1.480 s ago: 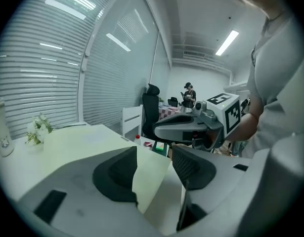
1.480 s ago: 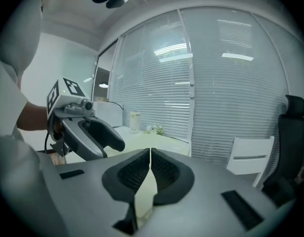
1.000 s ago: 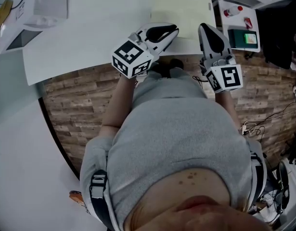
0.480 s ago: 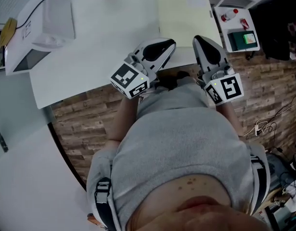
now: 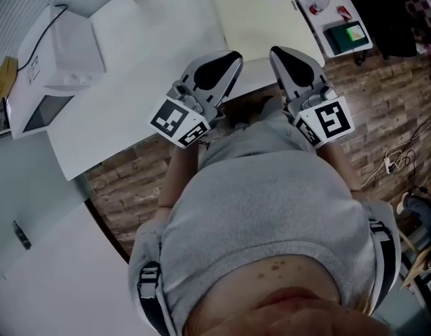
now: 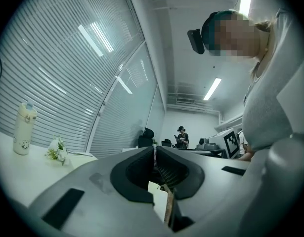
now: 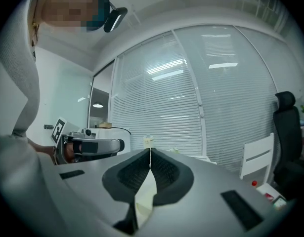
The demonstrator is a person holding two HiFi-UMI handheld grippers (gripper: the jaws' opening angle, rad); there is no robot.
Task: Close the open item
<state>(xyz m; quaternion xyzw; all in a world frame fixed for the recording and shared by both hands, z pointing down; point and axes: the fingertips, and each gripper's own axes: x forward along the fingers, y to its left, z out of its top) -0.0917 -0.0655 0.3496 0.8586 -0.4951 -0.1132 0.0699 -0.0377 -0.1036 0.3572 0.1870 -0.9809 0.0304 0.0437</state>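
White box: a box-shaped white appliance (image 5: 61, 51) sat on the far left of the table (image 5: 145, 75), with a cable over its top and a dark front panel facing the table edge. I judged it to be the open item, though I could not see a door or lid clearly.
Bottle and flowers: a pale bottle (image 6: 23, 128) and a small white posy (image 6: 57, 149) stood near each other, towards the far side of the table.
Left gripper: I held the left gripper (image 5: 234, 57) close to my belly over the near table edge, its jaws pressed together with nothing between them.
Cream board: a cream board (image 5: 254, 12) lay flat beyond both tools, touching neither.
Right gripper: the right gripper (image 5: 277, 51) was beside the left one, its jaws also pressed together and empty.
Side stand: a small white stand (image 5: 334, 44) stood on the floor to the right, well apart from the box.
Risk, wrong target: since I could not see the open part clearly, I might have pushed on the wrong face.
Risk, sliding: closed tips on a smooth white shell could skid, or shove the whole box along the table instead of shutting it.
Risk, snag: reaching left across the table could catch the cable or knock over the bottle.
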